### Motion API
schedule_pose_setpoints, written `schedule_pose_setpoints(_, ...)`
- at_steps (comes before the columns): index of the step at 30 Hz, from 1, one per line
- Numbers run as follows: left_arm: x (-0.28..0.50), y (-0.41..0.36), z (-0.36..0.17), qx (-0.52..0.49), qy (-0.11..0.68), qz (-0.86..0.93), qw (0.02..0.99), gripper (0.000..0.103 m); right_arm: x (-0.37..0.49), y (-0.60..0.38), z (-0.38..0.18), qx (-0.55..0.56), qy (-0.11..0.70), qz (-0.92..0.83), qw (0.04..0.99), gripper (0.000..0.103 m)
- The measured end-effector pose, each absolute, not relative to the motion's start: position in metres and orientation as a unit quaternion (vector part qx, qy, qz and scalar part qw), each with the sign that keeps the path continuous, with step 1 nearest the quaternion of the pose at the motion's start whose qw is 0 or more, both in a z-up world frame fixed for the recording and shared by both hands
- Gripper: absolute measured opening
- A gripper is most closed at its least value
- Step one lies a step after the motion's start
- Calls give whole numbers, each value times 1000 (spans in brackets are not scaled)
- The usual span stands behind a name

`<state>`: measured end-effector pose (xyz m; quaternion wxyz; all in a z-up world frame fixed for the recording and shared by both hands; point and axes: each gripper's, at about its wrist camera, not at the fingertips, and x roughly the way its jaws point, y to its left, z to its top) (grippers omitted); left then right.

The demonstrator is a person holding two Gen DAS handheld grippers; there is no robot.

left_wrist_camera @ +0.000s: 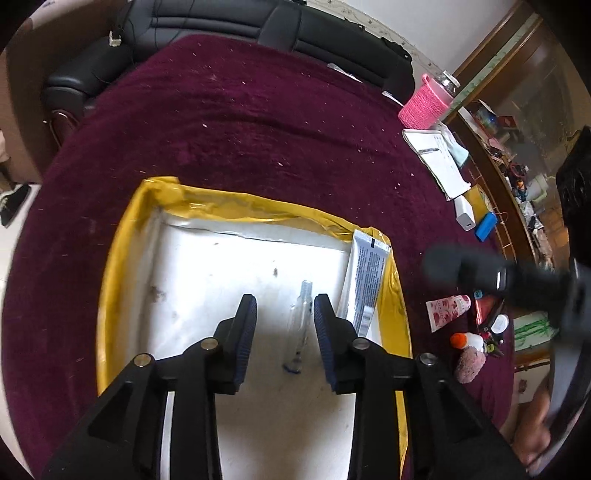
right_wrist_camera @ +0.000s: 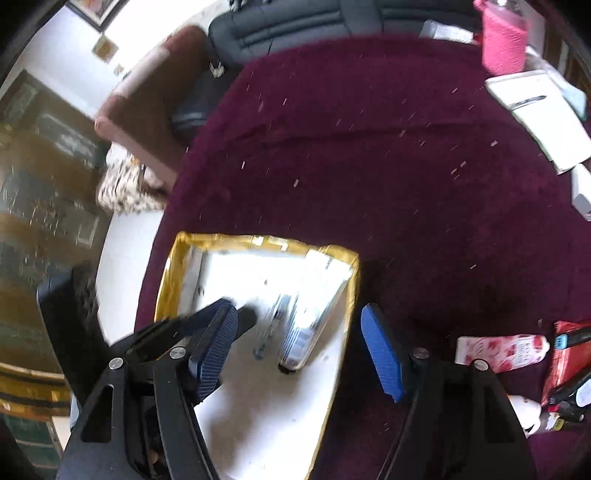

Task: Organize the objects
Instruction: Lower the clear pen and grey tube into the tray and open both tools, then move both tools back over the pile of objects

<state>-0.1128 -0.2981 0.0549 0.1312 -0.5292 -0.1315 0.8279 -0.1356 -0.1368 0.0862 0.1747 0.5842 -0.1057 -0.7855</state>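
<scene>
A shallow white box with a yellow taped rim [left_wrist_camera: 258, 201] lies on a dark red cloth [left_wrist_camera: 258, 110]. Inside it, a clear pen-like thing [left_wrist_camera: 300, 317] lies flat beside a white printed tube [left_wrist_camera: 365, 280] that leans on the right wall. My left gripper [left_wrist_camera: 284, 314] hangs over the box, open, the clear pen lying below the gap near its right finger and untouched. In the right wrist view, my right gripper [right_wrist_camera: 299, 347] stands open above the box's [right_wrist_camera: 258, 240] right edge, with the blurred tube [right_wrist_camera: 306, 325] beneath the gap and nothing gripped.
To the right on the cloth lie a pink floral tube [left_wrist_camera: 447, 310], a red pouch [right_wrist_camera: 569, 354], small toiletries, a white charger [left_wrist_camera: 464, 216], a blue item [left_wrist_camera: 485, 226], a notebook with pen [left_wrist_camera: 436, 158] and a pink knitted holder [left_wrist_camera: 424, 103]. A black sofa [left_wrist_camera: 221, 18] lies beyond.
</scene>
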Motion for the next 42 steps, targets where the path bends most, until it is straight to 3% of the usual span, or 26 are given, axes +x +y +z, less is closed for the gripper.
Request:
schedule_pose_setpoints(9,-83,-313,67,-520,-169,827,130,29,-171,-138,73,580,-196,-765,200,65)
schedule_pose_setpoints(18,-67,-318,69,-521,-185,823,132,30,-174,-155,23,640,-227,-700,221,67)
schedule_pose_setpoints(22,-65,-310,79,-513,-179,828,141,30,-161,-147,69,599,-186,-748,217,67)
schedule_pose_setpoints(25,-61,-295,91,-503,-173,832,156,31,-132,-131,134,524,-80,-828,181,68)
schedule_pose_setpoints(27,-58,-282,98,-499,-168,834,166,41,-95,-109,176,435,-8,-892,124,86)
schedule_pose_setpoints(28,-56,-275,101,-499,-166,833,170,48,-78,-97,187,396,16,-913,93,102)
schedule_pose_setpoints(30,-53,-259,105,-501,-165,829,185,50,-38,-68,193,317,52,-947,16,102)
schedule_pose_setpoints(32,-49,-243,106,-506,-161,824,199,50,-32,-44,168,360,69,-930,-18,102)
schedule_pose_setpoints(33,-47,-233,106,-509,-152,822,203,50,-39,-21,141,437,39,-899,-13,102)
schedule_pose_setpoints(37,-35,-190,99,-532,-118,810,216,50,-24,61,94,501,-140,-854,1,102)
schedule_pose_setpoints(42,-23,-125,87,-549,-85,800,228,50,7,131,78,517,-186,-835,-24,102)
